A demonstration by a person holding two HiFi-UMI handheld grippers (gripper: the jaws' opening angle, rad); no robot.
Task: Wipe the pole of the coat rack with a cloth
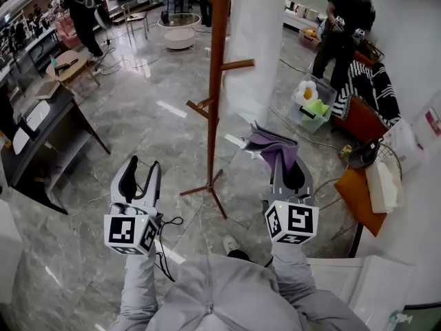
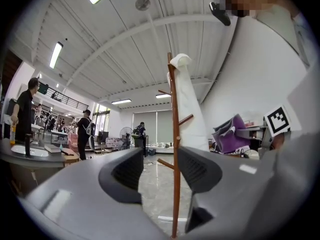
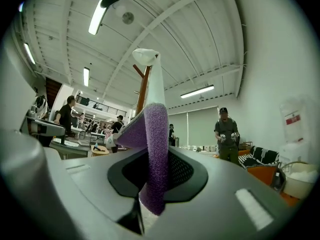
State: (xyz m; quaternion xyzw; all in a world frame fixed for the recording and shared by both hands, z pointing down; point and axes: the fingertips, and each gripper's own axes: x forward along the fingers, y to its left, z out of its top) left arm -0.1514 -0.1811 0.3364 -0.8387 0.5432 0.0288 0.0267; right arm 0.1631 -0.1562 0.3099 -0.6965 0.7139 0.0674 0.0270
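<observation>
The brown wooden pole (image 1: 215, 81) of the coat rack is standing upright on the grey marble floor (image 1: 138, 109), its short pegs sticking out at several heights and its feet spreading at the base. A long white cover (image 1: 253, 47) is hanging just beside the pole, on its right, draped from the top of the rack. The purple cloth (image 1: 275, 147) is sitting to the right of the pole's lower part, near it but not touching it. The right claw (image 1: 288, 164) is clamping the cloth between its jaws, and a folded strip is rising up out of the grip. On the other side of the pole, left of its base and apart from it, the left claw (image 1: 143, 165) is pointing forward with its jaws apart and nothing between them; in the left gripper view the pole is showing through the gap, farther off. Beyond the pole to the right, a person (image 1: 344, 26) in dark clothes is standing by a striped fabric (image 1: 372, 88). Well left of the pole, a dark desk (image 1: 41, 136) is standing.
</observation>
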